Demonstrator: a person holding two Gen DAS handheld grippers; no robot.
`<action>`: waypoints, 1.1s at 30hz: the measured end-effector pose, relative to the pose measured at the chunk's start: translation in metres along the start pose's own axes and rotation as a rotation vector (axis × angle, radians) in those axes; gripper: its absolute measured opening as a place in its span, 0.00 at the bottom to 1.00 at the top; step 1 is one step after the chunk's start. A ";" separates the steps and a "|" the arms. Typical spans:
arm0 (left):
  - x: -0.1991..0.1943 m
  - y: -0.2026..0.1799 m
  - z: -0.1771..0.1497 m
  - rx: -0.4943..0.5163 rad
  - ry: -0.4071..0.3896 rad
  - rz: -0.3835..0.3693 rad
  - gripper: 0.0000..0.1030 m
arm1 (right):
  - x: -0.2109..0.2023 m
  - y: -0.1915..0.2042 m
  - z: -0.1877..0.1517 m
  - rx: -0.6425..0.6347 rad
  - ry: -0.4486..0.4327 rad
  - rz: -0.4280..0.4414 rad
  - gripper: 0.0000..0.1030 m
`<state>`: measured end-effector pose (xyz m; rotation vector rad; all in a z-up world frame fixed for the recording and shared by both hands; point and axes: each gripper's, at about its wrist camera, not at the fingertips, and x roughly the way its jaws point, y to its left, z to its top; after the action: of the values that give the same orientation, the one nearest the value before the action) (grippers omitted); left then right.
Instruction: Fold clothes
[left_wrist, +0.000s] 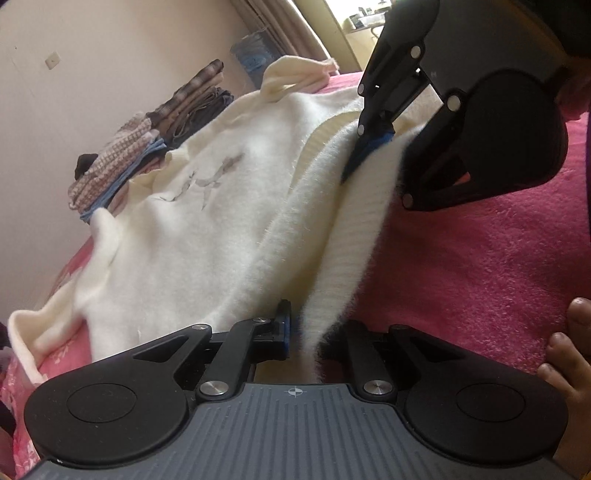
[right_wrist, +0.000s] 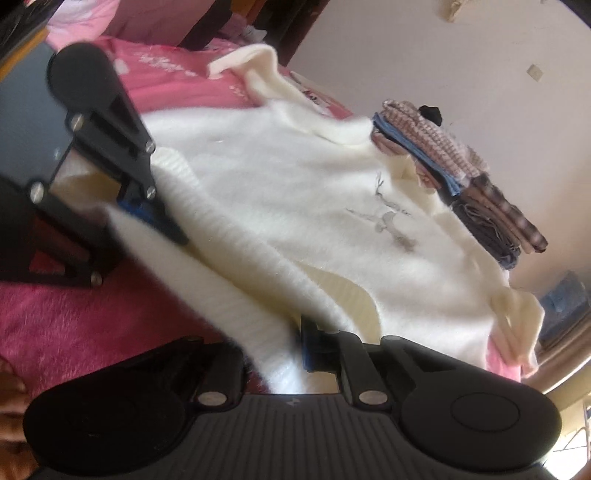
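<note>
A fuzzy cream sweater (left_wrist: 207, 229) with a grey embroidered motif lies spread on a pink bed cover (left_wrist: 480, 258); it also shows in the right wrist view (right_wrist: 295, 206). My left gripper (left_wrist: 306, 332) is shut on the sweater's ribbed hem at the near edge. My right gripper (left_wrist: 373, 147) is shut on the same hem further along, holding it raised off the bed. In the right wrist view, my right gripper (right_wrist: 291, 350) clamps the hem and my left gripper (right_wrist: 147, 210) grips it at the left.
A stack of folded clothes (left_wrist: 147, 144) sits on the bed beyond the sweater, near the wall; it shows in the right wrist view too (right_wrist: 461, 184). A blue water bottle (left_wrist: 251, 55) stands by the curtain. The person's fingers (left_wrist: 569, 350) show at the right edge.
</note>
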<state>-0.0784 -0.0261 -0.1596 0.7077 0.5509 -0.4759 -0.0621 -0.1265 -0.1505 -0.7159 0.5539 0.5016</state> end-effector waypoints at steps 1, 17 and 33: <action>0.001 0.000 0.001 -0.002 0.002 0.005 0.11 | 0.002 -0.002 0.001 0.010 0.007 0.000 0.08; -0.038 0.038 0.003 -0.154 -0.028 -0.242 0.00 | 0.008 -0.085 0.014 0.386 0.266 0.553 0.04; -0.060 0.055 0.007 0.000 0.033 -0.564 0.00 | -0.017 -0.078 0.014 0.313 0.347 0.801 0.04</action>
<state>-0.0899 0.0188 -0.0928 0.5541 0.7849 -0.9893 -0.0239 -0.1706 -0.0948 -0.2520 1.2298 1.0121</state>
